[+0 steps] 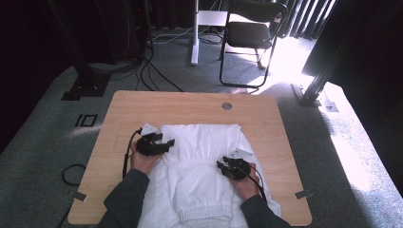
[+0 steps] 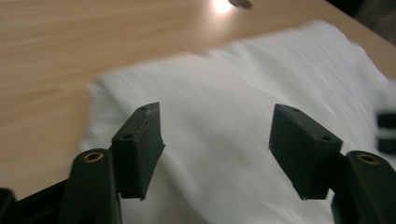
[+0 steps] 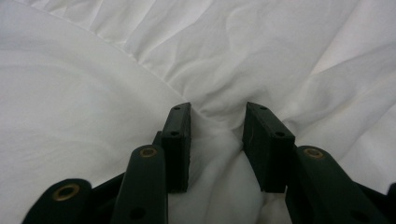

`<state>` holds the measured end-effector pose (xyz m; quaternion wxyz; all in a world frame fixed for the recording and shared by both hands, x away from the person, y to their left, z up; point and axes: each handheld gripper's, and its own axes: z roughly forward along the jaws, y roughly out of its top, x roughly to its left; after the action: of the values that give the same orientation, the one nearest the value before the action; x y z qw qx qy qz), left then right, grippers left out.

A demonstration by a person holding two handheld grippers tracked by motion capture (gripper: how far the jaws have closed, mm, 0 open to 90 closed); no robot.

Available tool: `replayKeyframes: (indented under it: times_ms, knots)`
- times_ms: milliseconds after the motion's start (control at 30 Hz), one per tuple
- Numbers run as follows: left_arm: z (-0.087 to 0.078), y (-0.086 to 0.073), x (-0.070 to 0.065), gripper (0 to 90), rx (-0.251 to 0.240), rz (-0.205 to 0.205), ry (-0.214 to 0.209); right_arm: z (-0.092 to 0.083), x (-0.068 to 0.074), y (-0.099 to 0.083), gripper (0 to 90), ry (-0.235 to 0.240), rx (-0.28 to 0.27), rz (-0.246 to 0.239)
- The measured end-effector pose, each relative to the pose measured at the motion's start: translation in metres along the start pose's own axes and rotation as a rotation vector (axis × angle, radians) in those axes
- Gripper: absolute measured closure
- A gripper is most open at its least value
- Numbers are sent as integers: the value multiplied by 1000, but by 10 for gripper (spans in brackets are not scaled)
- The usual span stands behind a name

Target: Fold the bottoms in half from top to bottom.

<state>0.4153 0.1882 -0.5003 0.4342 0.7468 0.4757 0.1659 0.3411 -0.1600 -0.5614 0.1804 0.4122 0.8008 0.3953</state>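
Note:
A white garment (image 1: 204,161) lies spread over the near half of a wooden table (image 1: 190,102), its elastic hem toward me. My left gripper (image 1: 167,142) hovers over the garment's left part with its jaws wide apart; in the left gripper view the left gripper (image 2: 215,116) has only flat white cloth (image 2: 224,84) beneath the gap. My right gripper (image 1: 221,165) rests on the garment's right side. In the right gripper view the right gripper (image 3: 217,112) pinches a bunched fold of the cloth (image 3: 219,140), and wrinkles fan out from it.
A round cable hole (image 1: 226,106) sits near the table's far edge, with bare wood around it. Beyond the table stand a black folding chair (image 1: 252,33) and a white post (image 1: 195,33). Cables (image 1: 71,173) lie on the grey carpet at the left.

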Motion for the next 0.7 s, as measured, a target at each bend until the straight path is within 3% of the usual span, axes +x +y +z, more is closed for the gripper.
replayKeyframes:
  times_ms: [67,200,400,500,600,700]
  knots:
    - [14,7,13,275,14,-9,39,0,0,0,616,-1,1,-1]
    - [43,7,29,189,98,-29,89,0,0,0,616,0,0,-1]
    - [57,-1,39,151,125,-40,131,0,0,0,616,-2,-1,2]
    - [62,-7,44,147,138,-60,111,0,0,0,616,-3,1,5]
    - [61,-7,41,174,146,-38,100,-1,0,0,615,1,3,13]
    - [60,-5,39,352,154,-35,47,-2,-5,3,569,45,19,40]
